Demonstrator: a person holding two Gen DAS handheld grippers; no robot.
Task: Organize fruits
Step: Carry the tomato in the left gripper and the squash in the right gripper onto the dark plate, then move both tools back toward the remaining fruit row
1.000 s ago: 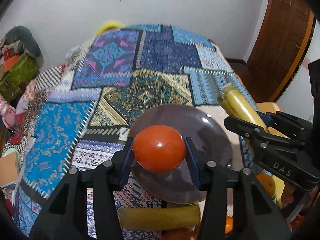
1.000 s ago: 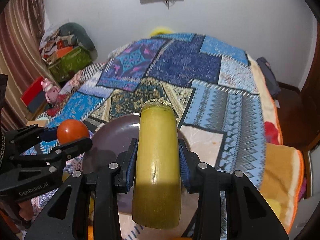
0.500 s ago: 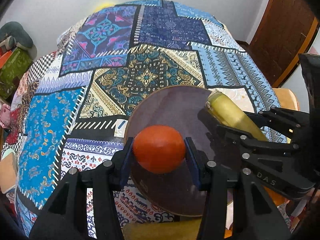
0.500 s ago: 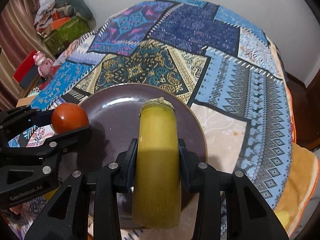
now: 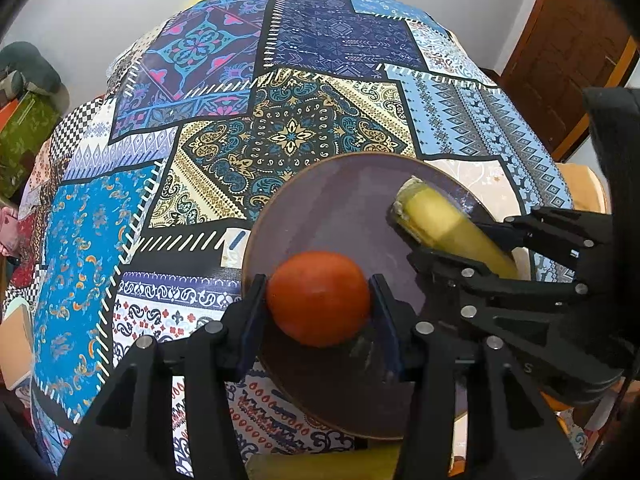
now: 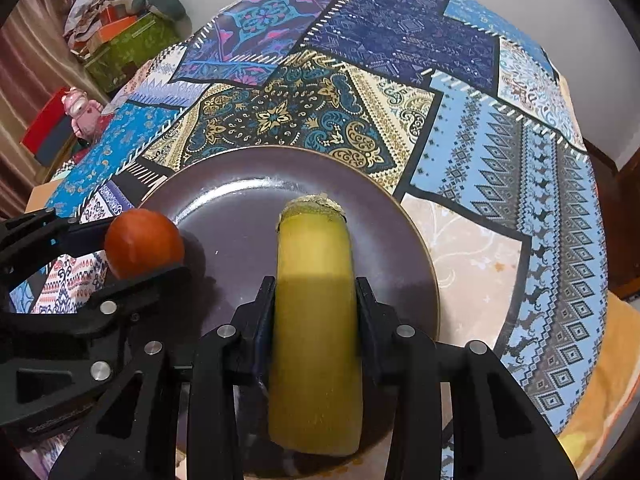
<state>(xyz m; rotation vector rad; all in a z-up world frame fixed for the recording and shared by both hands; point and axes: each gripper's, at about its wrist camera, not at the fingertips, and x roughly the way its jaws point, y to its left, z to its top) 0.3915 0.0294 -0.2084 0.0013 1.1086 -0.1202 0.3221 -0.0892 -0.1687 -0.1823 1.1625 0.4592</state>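
A dark brown plate lies on the patchwork cloth. My left gripper is shut on a round orange-red fruit, held low over the plate's near left part. In the right wrist view the same fruit shows at the plate's left rim. My right gripper is shut on a thick yellow-green cut piece, which points out over the plate's right half. Its ragged far end hangs just above the plate surface; whether it touches, I cannot tell.
The patchwork cloth covers a broad bed-like surface beyond the plate. Another yellow piece lies below the plate's near rim. A wooden door stands at the right. Boxes and clutter and a pink toy sit at the left.
Both grippers have sunk toward the plate and tipped further down, so the plate now fills more of each view. Each keeps hold of its fruit.
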